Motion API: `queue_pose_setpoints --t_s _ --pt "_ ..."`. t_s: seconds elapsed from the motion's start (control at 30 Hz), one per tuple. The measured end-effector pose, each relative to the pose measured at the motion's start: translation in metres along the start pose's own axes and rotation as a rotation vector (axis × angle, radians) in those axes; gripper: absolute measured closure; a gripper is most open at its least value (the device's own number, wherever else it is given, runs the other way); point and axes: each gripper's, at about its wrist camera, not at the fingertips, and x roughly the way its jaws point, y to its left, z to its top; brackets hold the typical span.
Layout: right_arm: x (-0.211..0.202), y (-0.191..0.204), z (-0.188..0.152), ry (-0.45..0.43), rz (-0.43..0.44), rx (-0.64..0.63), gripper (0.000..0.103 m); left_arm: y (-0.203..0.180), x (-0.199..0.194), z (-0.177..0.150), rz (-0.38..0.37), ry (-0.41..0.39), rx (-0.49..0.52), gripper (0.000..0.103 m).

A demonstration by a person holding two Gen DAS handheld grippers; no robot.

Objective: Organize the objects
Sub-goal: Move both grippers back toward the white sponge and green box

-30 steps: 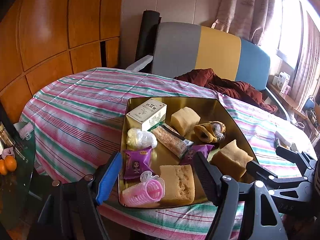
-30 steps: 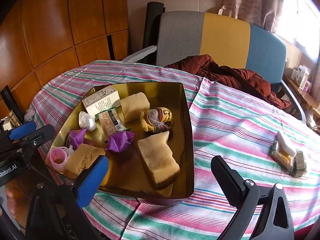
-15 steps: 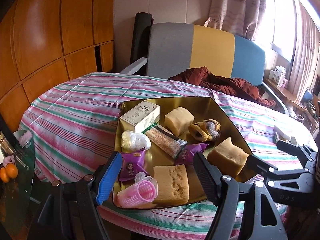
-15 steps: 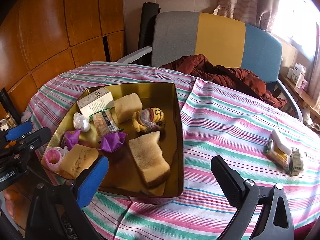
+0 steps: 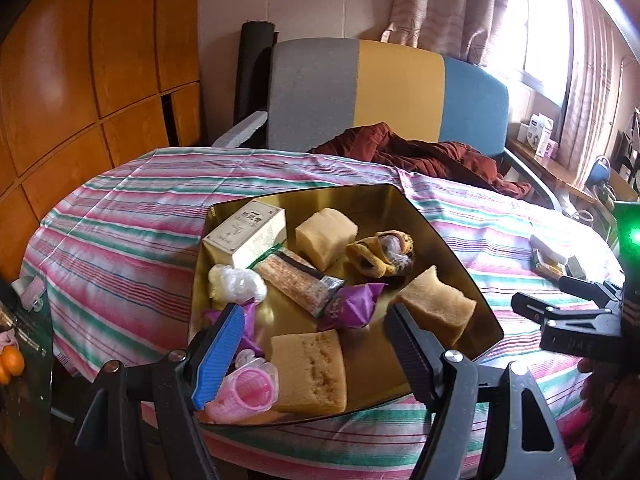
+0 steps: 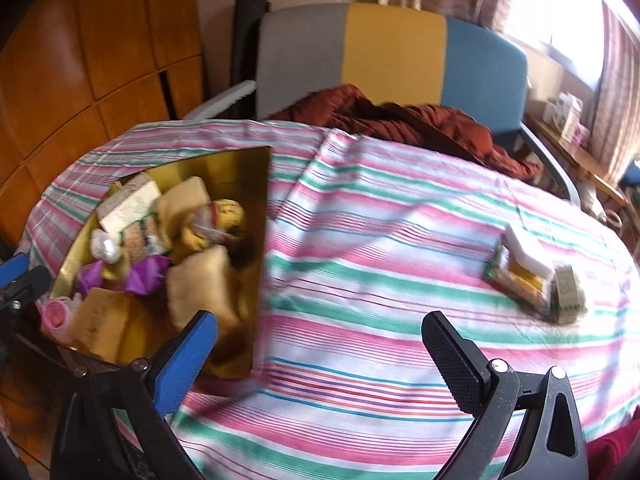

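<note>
Gold tray [image 5: 448,248] sits near the tabletop's [image 5: 132,216] near-left edge, on the striped cloth. Inside: white carton [image 5: 246,232] at the tray's far-left corner, sponge block [image 5: 326,234] beside it, yellow-brown knit item [image 5: 380,252] toward the far-right side, wrapped snack bar [image 5: 298,282] in the middle, purple packet [image 5: 352,306] just past the bar's end, white crumpled wad [image 5: 236,284] on the left side. Two more sponge blocks: one [image 5: 438,308] on the right side, one [image 5: 310,370] at the near edge, pink roller [image 5: 248,394] touching it at the near-left corner. Small packets with a white block on top [image 6: 528,276] lie toward the tabletop's right edge, well apart from the tray.

Left claw [image 5: 316,352] hangs over the tray's near edge, jaws wide apart, nothing gripped. Right claw [image 6: 320,360] over bare cloth just right of the tray, jaws apart, empty; this view is motion-blurred. Tri-colour chair [image 5: 384,92] with rust-red cloth [image 5: 420,156] beyond the far edge.
</note>
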Motion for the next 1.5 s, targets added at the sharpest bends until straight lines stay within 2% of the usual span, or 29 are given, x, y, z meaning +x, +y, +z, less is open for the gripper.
queue_pose_setpoints --t_s 0.2,0.4,0.67,0.83,0.93,1.0,1.07,1.33,1.5 --pt "0.008 -0.063 0.000 0.081 -0.004 0.150 0.000 -0.020 0.004 0.007 -0.039 0.003 0.045 0.028" --pt "0.000 -0.132 0.008 0.098 -0.059 0.265 0.000 -0.050 0.006 0.017 -0.100 0.000 0.109 0.028" --pt "-0.014 -0.244 0.017 0.062 -0.203 0.447 0.000 -0.095 0.012 0.026 -0.184 0.015 0.205 0.028" --pt "-0.015 -0.307 0.008 0.010 -0.300 0.596 0.000 -0.134 0.017 0.036 -0.242 0.020 0.275 0.028" --pt "-0.013 -0.330 -0.008 -0.017 -0.318 0.702 0.000 -0.159 0.026 0.044 -0.273 0.034 0.304 0.020" --pt "-0.009 -0.342 -0.017 0.001 -0.297 0.777 0.000 -0.182 0.034 0.051 -0.309 0.048 0.330 0.020" --pt "-0.012 -0.348 -0.020 -0.022 -0.268 0.820 0.000 -0.202 0.042 0.056 -0.335 0.061 0.349 0.020" --pt "-0.014 -0.351 -0.025 -0.047 -0.176 0.876 0.000 -0.293 0.084 0.081 -0.452 0.158 0.427 0.020" --pt "-0.016 -0.356 -0.031 -0.064 -0.115 0.924 0.000 -0.353 0.122 0.094 -0.480 0.241 0.469 0.020"
